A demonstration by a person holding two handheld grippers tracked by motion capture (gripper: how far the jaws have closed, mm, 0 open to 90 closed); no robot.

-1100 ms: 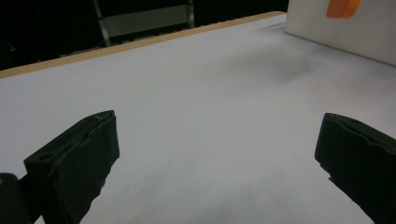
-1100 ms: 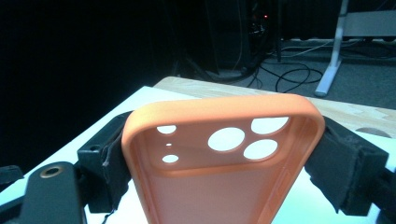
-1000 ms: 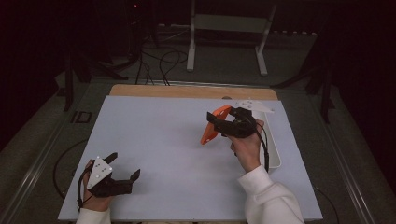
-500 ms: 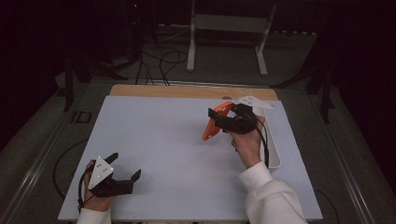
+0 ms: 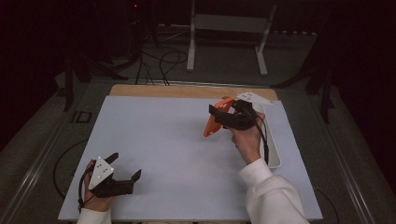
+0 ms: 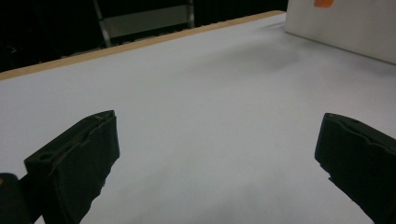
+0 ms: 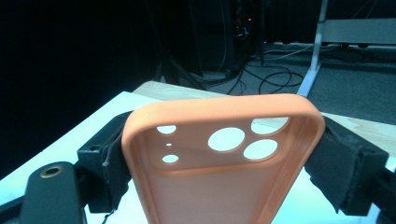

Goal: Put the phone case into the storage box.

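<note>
**Orange case held above the bench**

While the left hand-held gripper (image 5: 125, 169) rests low at the near left corner of the pale grey bench (image 5: 159, 140), its black jaws stand wide apart with nothing between them. Farther off on the right, the right hand-held gripper (image 5: 220, 117) is clenched on a soft orange phone case with round camera cut-outs (image 7: 219, 154) — gripped by its two long sides, tilted, raised off the bench — beside a shallow white tray (image 5: 275, 154) at the right edge.

right gripper (image 5: 219, 116) clamps orange phone case (image 5: 212, 124) above white mat (image 5: 177, 140) | left gripper (image 5: 125, 168) jaws apart, near corner
</note>
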